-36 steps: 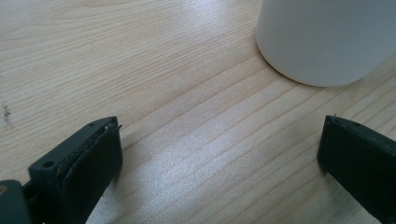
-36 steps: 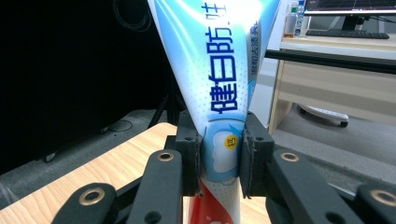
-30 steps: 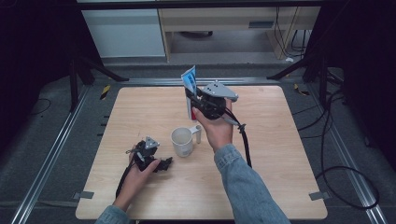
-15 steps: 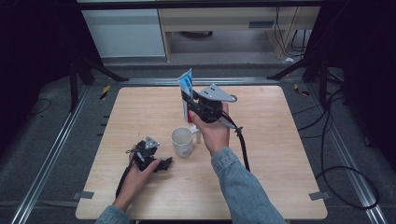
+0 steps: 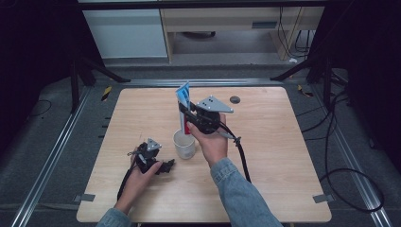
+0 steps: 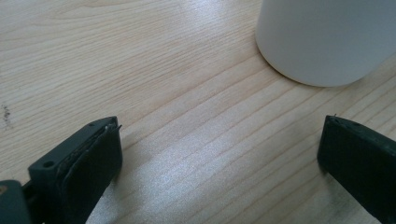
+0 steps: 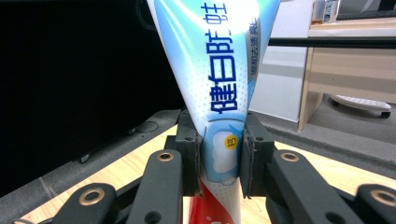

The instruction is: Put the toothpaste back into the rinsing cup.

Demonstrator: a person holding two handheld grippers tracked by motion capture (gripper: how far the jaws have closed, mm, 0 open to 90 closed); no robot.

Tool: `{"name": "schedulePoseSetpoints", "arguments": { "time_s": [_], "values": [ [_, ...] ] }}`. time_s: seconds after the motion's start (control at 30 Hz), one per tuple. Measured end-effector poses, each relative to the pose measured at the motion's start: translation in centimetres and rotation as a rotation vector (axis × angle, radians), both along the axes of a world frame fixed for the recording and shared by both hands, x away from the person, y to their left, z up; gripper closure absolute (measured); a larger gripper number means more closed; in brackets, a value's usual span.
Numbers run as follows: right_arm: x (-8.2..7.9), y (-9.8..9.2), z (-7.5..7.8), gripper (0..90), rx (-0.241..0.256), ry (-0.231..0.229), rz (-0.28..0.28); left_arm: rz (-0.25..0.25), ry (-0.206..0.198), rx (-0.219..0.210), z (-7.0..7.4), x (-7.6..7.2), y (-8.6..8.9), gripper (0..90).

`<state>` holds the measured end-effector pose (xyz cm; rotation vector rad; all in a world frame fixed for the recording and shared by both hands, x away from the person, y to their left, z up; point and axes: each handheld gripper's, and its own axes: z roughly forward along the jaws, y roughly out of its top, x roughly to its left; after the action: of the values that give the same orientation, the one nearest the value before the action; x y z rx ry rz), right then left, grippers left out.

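Note:
A person's right hand holds my right gripper (image 5: 189, 120) above the white mug (image 5: 184, 143) in the high view. It is shut on a toothpaste tube (image 5: 183, 97), which stands upright, flat blue end up and red end down at the mug's rim. In the right gripper view the jaws of this gripper (image 7: 223, 158) pinch the tube (image 7: 224, 93) near its lower part. My left gripper (image 5: 161, 166) rests on the table just left of the mug, held by the left hand. Its jaws are wide apart in the left gripper view, with bare wood between them and the mug's base (image 6: 327, 37) just ahead.
The wooden table (image 5: 283, 156) has a small dark round disc (image 5: 235, 99) near its back edge. A black cable (image 5: 242, 156) trails from the right gripper across the table. Metal rails run along both sides, and cabinets stand behind.
The right gripper with the tube has come down and slightly left, bringing the tube's red end to the mug. The left gripper has stayed put.

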<state>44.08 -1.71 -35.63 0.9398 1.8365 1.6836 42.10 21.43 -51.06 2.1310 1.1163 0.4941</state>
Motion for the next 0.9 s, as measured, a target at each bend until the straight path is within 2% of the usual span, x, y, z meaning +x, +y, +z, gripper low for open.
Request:
{"name": "schedulePoseSetpoints", "arguments": {
  "time_s": [0.17,0.2,0.33,0.4,0.9],
  "values": [
    [-0.1,0.4,-0.8,72.8,-0.006,0.010,0.015,-0.001,0.000,0.000,0.0,0.0,0.0,0.0],
    [-0.3,0.5,-1.4,72.7,-0.020,0.022,0.019,-0.001,0.000,0.000,0.0,0.0,0.0,0.0],
    [-0.3,0.6,-2.6,72.8,-0.026,0.046,0.021,-0.001,0.000,0.000,0.0,0.0,0.0,0.0],
    [-0.2,0.8,-3.7,72.7,-0.028,0.068,0.022,-0.001,0.000,0.000,0.0,0.0,0.0,0.0],
    [0.0,1.0,-6.2,72.7,-0.003,0.124,0.008,-0.002,0.001,0.001,0.0,0.0,0.0,0.0]
  ]
}}
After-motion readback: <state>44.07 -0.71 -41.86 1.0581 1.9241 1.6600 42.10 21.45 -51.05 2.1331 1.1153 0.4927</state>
